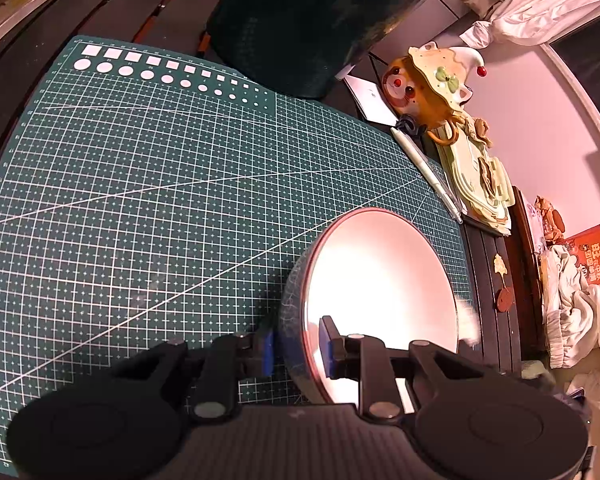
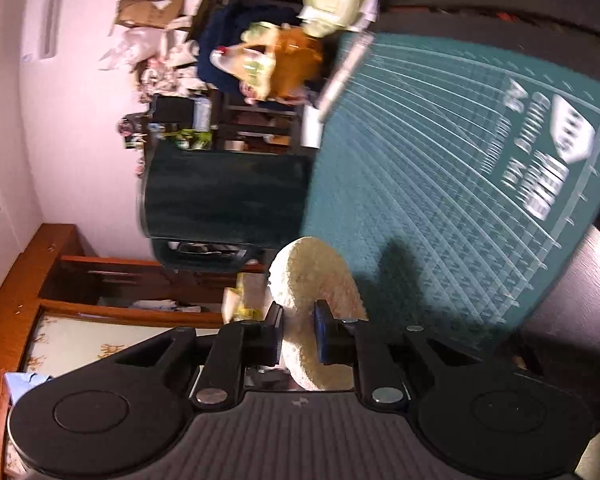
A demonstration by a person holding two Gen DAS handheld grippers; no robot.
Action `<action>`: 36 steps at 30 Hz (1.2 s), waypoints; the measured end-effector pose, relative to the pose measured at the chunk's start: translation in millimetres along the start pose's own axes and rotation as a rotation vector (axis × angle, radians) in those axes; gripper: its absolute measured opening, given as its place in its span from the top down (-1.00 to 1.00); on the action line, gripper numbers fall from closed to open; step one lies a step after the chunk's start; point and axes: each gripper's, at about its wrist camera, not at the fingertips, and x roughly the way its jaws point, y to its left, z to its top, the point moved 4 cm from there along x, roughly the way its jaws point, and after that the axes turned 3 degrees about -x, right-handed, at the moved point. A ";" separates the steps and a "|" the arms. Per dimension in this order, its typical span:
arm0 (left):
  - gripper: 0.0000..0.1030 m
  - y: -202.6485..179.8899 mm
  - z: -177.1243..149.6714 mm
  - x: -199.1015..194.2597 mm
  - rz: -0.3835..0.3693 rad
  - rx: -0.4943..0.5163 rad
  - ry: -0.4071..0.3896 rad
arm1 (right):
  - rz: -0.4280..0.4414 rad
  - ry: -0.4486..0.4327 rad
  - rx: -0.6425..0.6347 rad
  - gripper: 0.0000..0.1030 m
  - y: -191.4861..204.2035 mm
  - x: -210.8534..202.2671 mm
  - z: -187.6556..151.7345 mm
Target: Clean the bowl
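On the dark wooden tabletop [image 1: 496,264] lies a large green cutting mat printed with a white grid [image 1: 160,184], and it fills the left and middle of the left wrist view. A row of white squares and circles runs along its far edge. Beyond that edge stands a dark green fabric-covered container [image 1: 284,28].

Toward the right of the mat, the round bowl with a pale pink inside, a red rim and a speckled grey-green outer wall [image 1: 380,276] is tilted up on its side, its opening facing right. The left gripper [image 1: 298,350] is clenched on the near rim of this bowl: one blue pad [image 1: 267,354] presses the outer wall, the other blue pad [image 1: 326,350] presses the inner face. Just beyond the bowl, a pale pen [image 1: 428,172] lies along the right edge of the mat. Behind the pen stands an orange ceramic figure with a cream hat [image 1: 432,84]. Crumpled white cloth [image 1: 584,320] lies at the far right.

The right wrist view is rolled sideways and blurred. The right gripper [image 2: 298,340] is clenched on a cream-coloured round sponge disc [image 2: 312,280], which stands on edge between the pads and projects forward past them. The dark green container [image 2: 224,196] lies to the left of the disc, and the green mat [image 2: 440,200] to its right. The bowl cannot be made out in this view.
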 end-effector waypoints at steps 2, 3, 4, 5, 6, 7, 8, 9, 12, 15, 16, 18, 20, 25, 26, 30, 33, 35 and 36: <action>0.58 -1.9 -1.9 -1.0 0.000 -0.001 -0.001 | -0.005 0.002 0.002 0.70 -2.9 0.3 -1.5; 0.58 -1.8 -1.5 -1.1 -0.001 -0.003 -0.001 | -0.006 0.001 -0.001 0.70 -3.0 -0.1 -1.4; 0.58 -1.8 -2.0 -1.2 -0.002 -0.003 -0.001 | -0.019 -0.006 -0.018 0.70 -1.7 -1.3 -0.4; 0.58 -1.7 -1.9 -1.3 -0.002 -0.004 0.000 | -0.039 -0.015 -0.041 0.70 0.4 -3.1 0.9; 0.58 -1.6 -1.8 -1.3 -0.003 -0.005 0.000 | -0.055 -0.023 -0.059 0.70 1.8 -4.7 1.9; 0.58 -1.5 -1.7 -1.3 -0.003 -0.005 0.000 | -0.071 -0.030 -0.074 0.70 2.8 -6.4 2.7; 0.58 -1.4 -1.6 -1.2 -0.003 -0.006 0.000 | -0.089 -0.041 -0.091 0.70 3.6 -7.9 3.5; 0.58 -1.2 -2.0 -1.4 -0.003 -0.006 0.000 | -0.109 -0.052 -0.110 0.70 4.4 -9.4 4.3; 0.58 -1.3 -3.2 -1.7 -0.003 -0.006 -0.001 | -0.134 -0.068 -0.143 0.70 5.0 -8.4 3.7; 0.58 -1.3 -3.9 -2.0 -0.003 -0.008 -0.002 | -0.170 -0.089 -0.189 0.66 8.0 -4.7 1.7; 0.58 -1.3 -4.2 -2.1 -0.003 -0.008 -0.002 | -0.186 -0.093 -0.205 0.62 9.1 -3.1 1.1; 0.58 -1.3 -4.8 -2.2 -0.003 -0.009 -0.003 | -0.216 -0.103 -0.235 0.48 10.9 -0.1 -1.5; 0.58 -1.5 -5.4 -2.4 -0.002 -0.008 -0.004 | -0.219 -0.107 -0.249 0.47 11.5 2.0 -4.0; 0.58 -2.3 -5.9 -2.4 -0.003 -0.012 -0.004 | -0.210 -0.120 -0.271 0.77 15.3 4.5 -6.0; 0.58 -2.7 -5.7 -2.2 -0.004 -0.013 -0.004 | -0.205 -0.130 -0.272 0.77 17.3 1.7 -4.5; 0.58 -4.1 -5.4 -1.5 -0.006 -0.018 -0.002 | -0.185 -0.173 -0.304 0.77 31.9 -13.8 4.0; 0.58 -4.0 -6.1 -1.6 -0.005 -0.019 -0.002 | -0.150 -0.181 -0.359 0.78 49.8 -20.0 5.2; 0.58 -5.0 -6.6 -1.2 -0.003 -0.016 -0.003 | -0.145 -0.169 -0.380 0.78 54.9 -17.0 1.4; 0.58 -5.4 -6.8 -1.3 -0.001 -0.014 -0.004 | -0.138 -0.151 -0.373 0.77 53.6 -13.3 -0.4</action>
